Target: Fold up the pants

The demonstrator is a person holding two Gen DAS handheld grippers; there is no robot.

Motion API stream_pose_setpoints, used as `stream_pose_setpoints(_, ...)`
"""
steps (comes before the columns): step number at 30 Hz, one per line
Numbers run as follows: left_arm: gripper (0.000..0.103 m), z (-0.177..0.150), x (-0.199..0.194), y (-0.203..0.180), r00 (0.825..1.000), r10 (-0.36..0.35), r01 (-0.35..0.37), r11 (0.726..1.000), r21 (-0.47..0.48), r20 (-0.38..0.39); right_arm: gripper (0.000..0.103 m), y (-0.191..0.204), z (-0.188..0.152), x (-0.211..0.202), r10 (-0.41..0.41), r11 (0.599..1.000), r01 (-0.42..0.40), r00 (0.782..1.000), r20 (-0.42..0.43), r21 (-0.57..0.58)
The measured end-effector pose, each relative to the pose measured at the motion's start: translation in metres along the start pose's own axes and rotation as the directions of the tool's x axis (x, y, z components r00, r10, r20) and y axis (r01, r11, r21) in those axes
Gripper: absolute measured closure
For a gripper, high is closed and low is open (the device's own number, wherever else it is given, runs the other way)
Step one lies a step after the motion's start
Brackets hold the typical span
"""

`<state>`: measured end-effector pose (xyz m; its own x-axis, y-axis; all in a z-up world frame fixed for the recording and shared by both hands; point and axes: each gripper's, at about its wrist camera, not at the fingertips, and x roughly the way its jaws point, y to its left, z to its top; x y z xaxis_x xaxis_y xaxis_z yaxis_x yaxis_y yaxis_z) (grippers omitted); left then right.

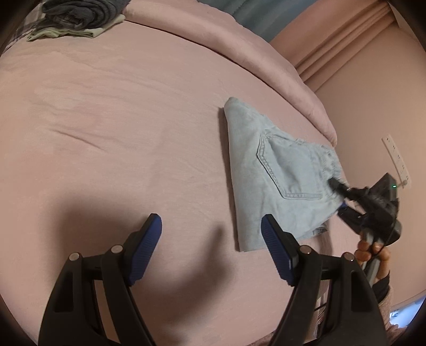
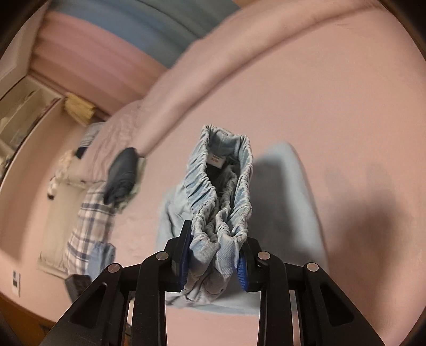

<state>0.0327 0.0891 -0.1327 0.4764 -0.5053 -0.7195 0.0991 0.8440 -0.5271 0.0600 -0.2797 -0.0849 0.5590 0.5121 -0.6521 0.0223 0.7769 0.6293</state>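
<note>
The light blue denim pants [image 1: 277, 175] lie folded into a compact wedge on the pink bed [image 1: 119, 133], back pocket up. My left gripper [image 1: 211, 230] is open and empty, hovering above the sheet just left of the pants' near edge. My right gripper [image 1: 338, 195] is shut on the elastic waistband at the pants' right end. In the right wrist view the gathered waistband [image 2: 221, 186] stands up bunched between the blue pads [image 2: 242, 271] of my right gripper [image 2: 214, 255], and the rest of the pants lies on the bed beneath.
A stack of folded dark and pale clothes [image 1: 80, 18] sits at the far left corner of the bed; it also shows in the right wrist view [image 2: 122, 175] next to a plaid cloth [image 2: 87, 229]. A rolled pink duvet [image 1: 239, 58] runs along the far edge. A pink wall [image 1: 372, 106] stands beside the bed.
</note>
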Motion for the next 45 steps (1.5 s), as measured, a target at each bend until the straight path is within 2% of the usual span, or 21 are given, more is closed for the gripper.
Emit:
stream_pose_setpoints(4,0.026,0.008,0.007,-0.009,1.000,0.010,-0.009,0.999,0.035,-0.007,0.072,-0.025,-0.007,0.012,-0.049,0.998,0.049,0.999,-0.007,0.045)
stream_pose_setpoints(8,0.026,0.012,0.013,-0.018,1.000,0.022,-0.021,0.997,0.073,-0.012,0.072,-0.035,-0.007,0.020,-0.035,0.997,0.037,0.999,-0.028,0.061)
stream_pose_setpoints(11,0.026,0.021,0.018,-0.031,0.999,0.037,-0.036,0.992,0.120,-0.009,0.062,-0.036,-0.002,0.011,-0.035,0.997,0.038,0.999,-0.037,0.068)
stream_pose_setpoints(13,0.026,0.032,0.021,-0.042,0.999,0.051,-0.051,0.987,0.155,0.006,0.056,-0.024,0.000,-0.003,-0.113,0.994,0.113,0.994,-0.005,-0.004)
stream_pose_setpoints(14,0.026,0.037,0.022,-0.046,0.999,0.053,-0.054,0.985,0.166,0.013,0.055,-0.014,0.000,-0.012,-0.180,0.981,0.182,0.983,0.037,-0.060)
stream_pose_setpoints(16,0.026,0.053,0.028,-0.060,0.998,0.060,-0.066,0.977,0.204,0.034,0.054,0.004,0.001,-0.024,-0.265,0.951,0.278,0.958,0.109,-0.135)
stream_pose_setpoints(17,0.026,0.058,0.032,-0.065,0.997,0.066,-0.072,0.973,0.221,0.037,0.054,0.014,0.001,-0.031,-0.274,0.939,0.297,0.951,0.146,-0.174)
stream_pose_setpoints(20,0.030,0.078,0.051,-0.087,0.996,0.084,-0.087,0.952,0.295,0.023,0.054,0.036,0.001,-0.035,-0.185,0.939,0.222,0.970,0.156,-0.263)
stream_pose_setpoints(22,0.045,0.088,0.073,-0.107,0.997,0.073,-0.063,0.934,0.352,-0.015,0.056,0.053,-0.002,-0.026,-0.125,0.926,0.162,0.984,0.126,-0.340)
stream_pose_setpoints(23,0.048,0.092,0.087,-0.116,0.996,0.075,-0.053,0.924,0.380,-0.045,0.063,0.058,-0.004,-0.021,-0.121,0.919,0.156,0.986,0.116,-0.363)
stream_pose_setpoints(25,0.065,0.095,0.111,-0.128,0.991,0.092,-0.045,0.907,0.419,-0.093,0.078,0.064,-0.008,-0.007,-0.135,0.897,0.155,0.988,0.079,-0.414)
stream_pose_setpoints(28,0.070,0.094,0.151,-0.143,0.979,0.142,-0.056,0.877,0.478,-0.145,0.080,0.058,-0.017,0.009,-0.212,0.869,0.202,0.977,0.030,-0.452)
stream_pose_setpoints(30,0.070,0.093,0.175,-0.150,0.972,0.170,-0.065,0.861,0.504,-0.164,0.086,0.040,-0.029,0.019,-0.284,0.859,0.242,0.959,-0.027,-0.451)
stream_pose_setpoints(32,0.068,0.095,0.190,-0.150,0.967,0.171,-0.057,0.867,0.495,-0.188,0.091,0.027,-0.038,0.022,-0.277,0.871,0.224,0.959,-0.060,-0.437)
stream_pose_setpoints(33,0.066,0.096,0.193,-0.151,0.969,0.167,-0.057,0.868,0.493,-0.182,0.091,0.021,-0.040,0.019,-0.254,0.883,0.213,0.966,-0.042,-0.419)
stream_pose_setpoints(35,0.064,0.102,0.198,-0.153,0.969,0.175,-0.069,0.869,0.490,-0.173,0.091,0.017,-0.037,0.019,-0.246,0.893,0.205,0.968,-0.052,-0.402)
stream_pose_setpoints(37,0.064,0.111,0.200,-0.151,0.971,0.154,-0.056,0.890,0.452,-0.185,0.091,0.019,-0.035,0.021,-0.256,0.885,0.207,0.965,-0.064,-0.417)
stream_pose_setpoints(38,0.064,0.116,0.197,-0.147,0.973,0.131,-0.038,0.906,0.422,-0.192,0.091,0.021,-0.034,0.020,-0.255,0.881,0.203,0.965,-0.067,-0.427)
stream_pose_setpoints(41,0.063,0.121,0.179,-0.142,0.982,0.086,-0.014,0.921,0.389,-0.166,0.091,0.017,-0.024,0.007,-0.187,0.923,0.143,0.978,-0.092,-0.356)
stream_pose_setpoints(43,0.063,0.120,0.159,-0.137,0.989,0.075,-0.016,0.915,0.403,-0.131,0.091,0.019,-0.016,-0.010,-0.123,0.937,0.097,0.991,-0.058,-0.335)
stream_pose_setpoints(45,0.063,0.114,0.141,-0.132,0.992,0.055,-0.003,0.908,0.419,-0.113,0.091,0.024,-0.008,-0.019,-0.114,0.928,0.103,0.993,-0.009,-0.358)
